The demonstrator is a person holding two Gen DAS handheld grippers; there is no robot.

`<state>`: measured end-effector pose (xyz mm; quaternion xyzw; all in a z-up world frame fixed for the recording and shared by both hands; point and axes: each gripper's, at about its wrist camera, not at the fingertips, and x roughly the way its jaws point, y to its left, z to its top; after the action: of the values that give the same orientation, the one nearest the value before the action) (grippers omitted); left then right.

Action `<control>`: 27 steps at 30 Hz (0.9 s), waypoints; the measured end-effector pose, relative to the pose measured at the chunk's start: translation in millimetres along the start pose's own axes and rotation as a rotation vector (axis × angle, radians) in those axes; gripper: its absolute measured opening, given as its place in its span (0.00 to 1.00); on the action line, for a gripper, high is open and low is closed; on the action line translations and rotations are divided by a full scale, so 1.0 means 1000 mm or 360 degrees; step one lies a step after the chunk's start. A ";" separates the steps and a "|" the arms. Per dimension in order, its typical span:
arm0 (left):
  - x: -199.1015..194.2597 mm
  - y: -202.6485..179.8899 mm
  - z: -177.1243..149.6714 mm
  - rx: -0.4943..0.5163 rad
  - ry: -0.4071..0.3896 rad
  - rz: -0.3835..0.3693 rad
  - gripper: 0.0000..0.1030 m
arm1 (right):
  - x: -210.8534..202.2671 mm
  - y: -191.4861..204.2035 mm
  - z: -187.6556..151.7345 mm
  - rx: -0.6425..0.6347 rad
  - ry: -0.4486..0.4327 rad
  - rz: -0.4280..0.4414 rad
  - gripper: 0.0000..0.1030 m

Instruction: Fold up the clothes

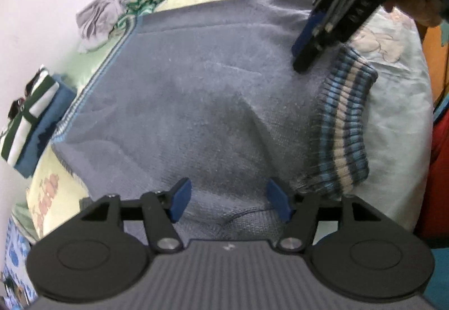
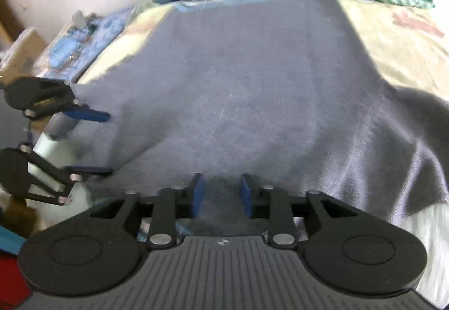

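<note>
A blue-grey sweater (image 1: 196,102) with a striped ribbed cuff (image 1: 346,124) is lying spread flat on the bed (image 1: 398,102). The left gripper (image 1: 230,204) is hovering low over its near edge, jaws apart and holding nothing. The right gripper (image 2: 221,196) is sitting over the sweater beside the cuff, jaws apart and empty.

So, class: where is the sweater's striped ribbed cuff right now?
In the left wrist view the striped cuff lies at the right edge of the grey sweater, on the pale bedsheet, just below the right gripper.
</note>
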<state>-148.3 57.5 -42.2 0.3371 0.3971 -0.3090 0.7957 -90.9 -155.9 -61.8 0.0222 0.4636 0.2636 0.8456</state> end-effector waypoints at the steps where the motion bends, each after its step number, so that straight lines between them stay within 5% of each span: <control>1: -0.001 0.005 -0.003 -0.0027 0.0006 -0.0018 0.64 | -0.004 -0.005 -0.001 0.0038 -0.0013 -0.0026 0.22; 5: -0.004 0.015 0.004 -0.0105 -0.0040 -0.0009 0.64 | -0.011 -0.023 0.003 0.0268 -0.0047 -0.0076 0.24; 9: 0.011 0.010 0.024 -0.0107 -0.0034 0.0018 0.64 | -0.008 -0.030 0.007 0.0279 -0.0028 -0.0043 0.24; 12: 0.025 -0.003 0.044 -0.0052 -0.0008 0.0126 0.64 | -0.021 -0.050 0.007 0.0353 -0.0041 -0.0072 0.24; 18: 0.036 -0.049 0.133 -0.0065 -0.0309 0.0044 0.76 | -0.073 -0.137 -0.009 0.0718 -0.0144 -0.0306 0.27; 21: 0.062 -0.086 0.178 0.0116 -0.0344 0.0061 0.75 | -0.102 -0.189 -0.025 0.0965 -0.0175 -0.0453 0.28; 27: 0.101 -0.147 0.239 0.0227 -0.0367 0.0067 0.78 | -0.136 -0.259 -0.055 0.1371 -0.0293 -0.0598 0.30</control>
<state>-108.6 -237.5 -59.9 0.3633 0.2727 -0.3564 0.8165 -82.9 -453.8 -61.0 0.3097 0.4498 -0.1131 0.8301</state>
